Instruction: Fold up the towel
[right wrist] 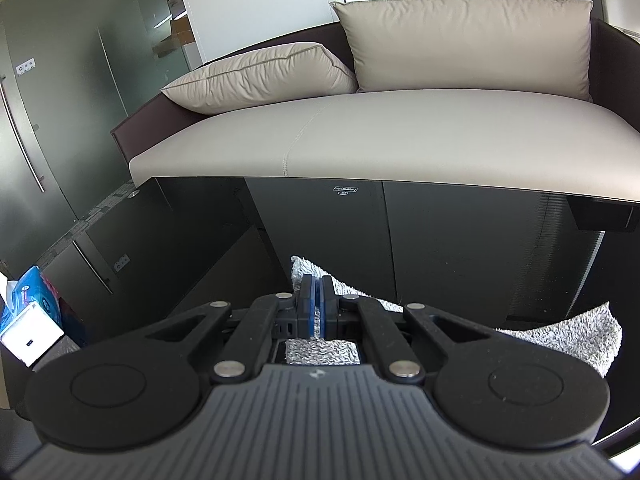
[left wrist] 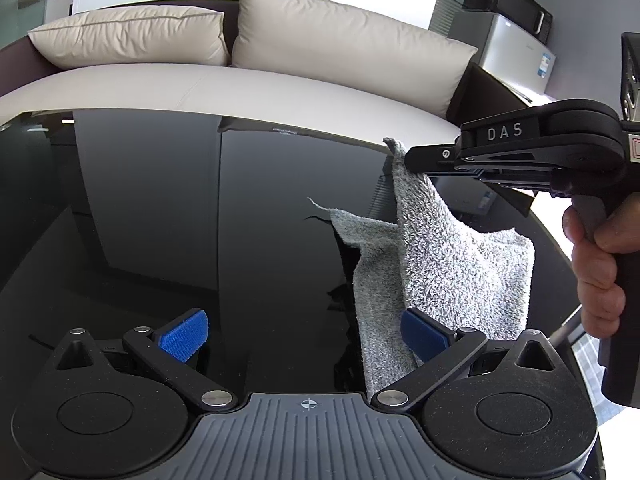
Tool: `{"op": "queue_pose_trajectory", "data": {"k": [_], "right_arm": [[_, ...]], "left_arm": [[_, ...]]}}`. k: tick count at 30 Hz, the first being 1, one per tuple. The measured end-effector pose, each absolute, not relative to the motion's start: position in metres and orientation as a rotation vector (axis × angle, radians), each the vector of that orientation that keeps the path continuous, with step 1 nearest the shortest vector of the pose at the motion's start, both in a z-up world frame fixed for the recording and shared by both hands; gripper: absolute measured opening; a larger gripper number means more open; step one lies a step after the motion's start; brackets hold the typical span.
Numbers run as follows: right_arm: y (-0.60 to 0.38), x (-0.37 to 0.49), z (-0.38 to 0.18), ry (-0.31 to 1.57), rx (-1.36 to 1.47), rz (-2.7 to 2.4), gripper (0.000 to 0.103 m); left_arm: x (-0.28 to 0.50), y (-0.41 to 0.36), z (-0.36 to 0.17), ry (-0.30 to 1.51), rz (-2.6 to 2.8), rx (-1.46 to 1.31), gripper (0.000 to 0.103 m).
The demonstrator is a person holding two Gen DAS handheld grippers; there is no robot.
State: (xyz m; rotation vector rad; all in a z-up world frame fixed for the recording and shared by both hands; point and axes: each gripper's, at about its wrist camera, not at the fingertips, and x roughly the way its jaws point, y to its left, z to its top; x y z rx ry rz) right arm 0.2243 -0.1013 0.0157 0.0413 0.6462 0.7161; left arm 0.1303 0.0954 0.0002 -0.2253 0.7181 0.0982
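Note:
A small grey towel (left wrist: 460, 264) hangs over the glossy black table (left wrist: 160, 208), lifted by one corner. In the left wrist view my right gripper (left wrist: 412, 158) comes in from the right, held by a hand (left wrist: 596, 276), and is shut on that raised corner. Its own view shows the blue pads (right wrist: 316, 304) pressed together on the towel (right wrist: 568, 332), which trails down and to the right. My left gripper (left wrist: 304, 336) stands open low over the table. Its right pad (left wrist: 420, 334) sits against the towel's hanging lower edge, with nothing pinched between the pads.
A beige sofa (right wrist: 400, 136) with two cushions (left wrist: 132, 36) runs along the table's far edge. A printer (left wrist: 516, 52) stands at the back right. A tissue pack (right wrist: 32, 296) and a white box (right wrist: 30, 334) lie at the table's left. A glass door (right wrist: 48, 120) is on the left.

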Motion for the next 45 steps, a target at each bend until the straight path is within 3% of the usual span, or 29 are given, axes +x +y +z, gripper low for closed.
{"op": "queue_pose_trajectory", "data": {"k": [25, 27, 31, 32, 45], "right_arm": [[-0.06, 0.254, -0.036, 0.776, -0.039, 0.74, 0.002], [-0.061, 0.254, -0.038, 0.775, -0.031, 0.736, 0.005], [-0.074, 0.246, -0.031, 0.73, -0.01, 0.718, 0.032], [-0.079, 0.244, -0.028, 0.726, -0.003, 0.714, 0.035], [-0.16, 0.189, -0.018, 0.696, -0.031, 0.716, 0.042]], "left_arm": [[0.129, 0.094, 0.002, 0.727, 0.107, -0.235, 0.102], [0.129, 0.095, 0.002, 0.728, 0.109, -0.236, 0.102], [0.127, 0.094, 0.003, 0.729, 0.11, -0.236, 0.102], [0.127, 0.094, 0.003, 0.73, 0.111, -0.235, 0.102], [0.127, 0.102, 0.003, 0.725, 0.139, -0.24, 0.102]]}}
